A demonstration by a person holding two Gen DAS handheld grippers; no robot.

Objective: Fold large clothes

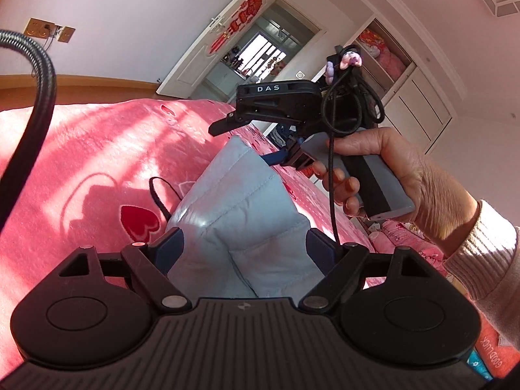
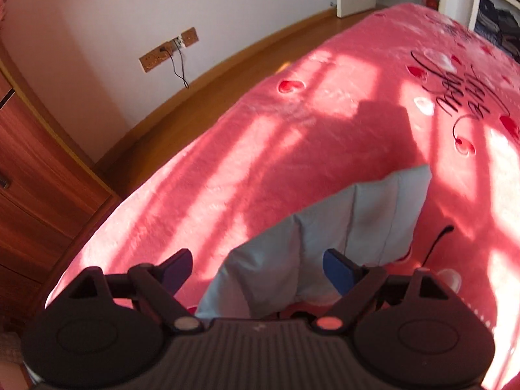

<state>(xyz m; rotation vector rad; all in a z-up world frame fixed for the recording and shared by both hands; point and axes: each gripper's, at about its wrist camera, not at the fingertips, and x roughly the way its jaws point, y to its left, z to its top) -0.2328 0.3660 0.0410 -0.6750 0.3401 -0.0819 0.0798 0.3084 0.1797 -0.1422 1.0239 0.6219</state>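
- The left gripper has its jaws clenched on a fold of the blue jacket, lifted over the pink bed.
- The right gripper has its jaws released, spread either side of the jacket.
- A hand holds the right gripper's handle.

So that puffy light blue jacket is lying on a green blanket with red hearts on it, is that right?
Not quite: the blanket is pink, not green. The rest holds: the puffy light blue jacket lies on it, and red hearts dot the fabric. The right wrist view shows the colour plainly, and the left wrist view agrees.
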